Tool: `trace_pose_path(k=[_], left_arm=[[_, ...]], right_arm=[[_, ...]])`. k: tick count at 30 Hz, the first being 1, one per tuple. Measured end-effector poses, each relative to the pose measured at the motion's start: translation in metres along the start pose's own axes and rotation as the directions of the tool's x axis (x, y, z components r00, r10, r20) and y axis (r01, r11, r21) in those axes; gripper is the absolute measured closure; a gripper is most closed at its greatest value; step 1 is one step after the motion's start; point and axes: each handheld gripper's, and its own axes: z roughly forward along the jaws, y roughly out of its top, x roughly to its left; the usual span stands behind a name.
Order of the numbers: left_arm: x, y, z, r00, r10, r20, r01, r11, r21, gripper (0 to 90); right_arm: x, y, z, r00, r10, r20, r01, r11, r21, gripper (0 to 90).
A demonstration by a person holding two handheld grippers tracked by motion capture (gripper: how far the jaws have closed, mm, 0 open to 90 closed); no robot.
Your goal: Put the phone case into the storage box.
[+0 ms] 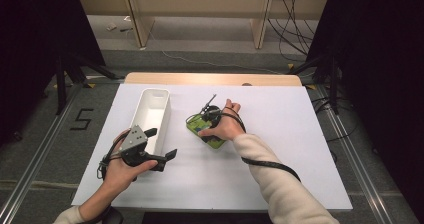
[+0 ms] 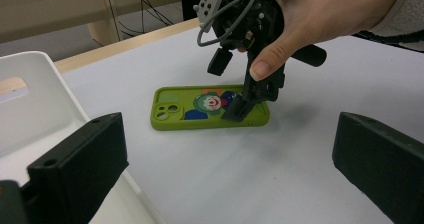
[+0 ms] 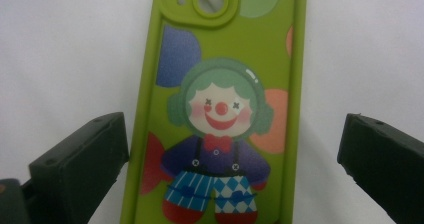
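Observation:
A green phone case [image 1: 215, 142] printed with a clown lies flat on the white table, camera cut-out end away from the hand. My right gripper [image 1: 210, 115] hangs over it, open, one jaw on each side of the case's width. In the right gripper view the case [image 3: 220, 109] runs up between the two parted jaws of that gripper [image 3: 232, 169]. The left gripper view shows the case [image 2: 200, 109] with the right gripper [image 2: 228, 86] tilted down onto its right end. My left gripper [image 1: 161, 144] is open and holds nothing, beside the near end of the bin.
A long white bin [image 1: 141, 109] stands left of the case, its near corner [image 2: 30, 99] close to my left jaw. The table's wooden far edge [image 1: 210, 79] lies beyond. Bare white table [image 1: 290, 134] stretches to the right of the case.

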Motion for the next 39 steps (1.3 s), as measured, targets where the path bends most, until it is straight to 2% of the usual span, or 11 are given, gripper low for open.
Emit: trace_pose_path(k=[16, 28, 39], left_arm=[[0.000, 0.000, 0.000, 1.0000, 0.001, 0.005, -0.001, 1.0000, -0.001, 0.4], [0.000, 0.000, 0.000, 1.0000, 0.001, 0.005, -0.001, 1.0000, -0.001, 0.4], [0.000, 0.000, 0.000, 1.0000, 0.002, 0.005, -0.002, 1.0000, -0.001, 0.4]], right_arm=[[0.004, 0.005, 0.007, 0.9997, -0.025, 0.005, 0.025, 0.997, 0.076, 6.7], [0.002, 0.010, 0.008, 0.9998, -0.007, -0.017, 0.009, 0.992, 0.123, 8.3], [0.000, 0.012, 0.009, 0.9993, 0.004, -0.037, 0.001, 0.990, 0.139, 10.3]])
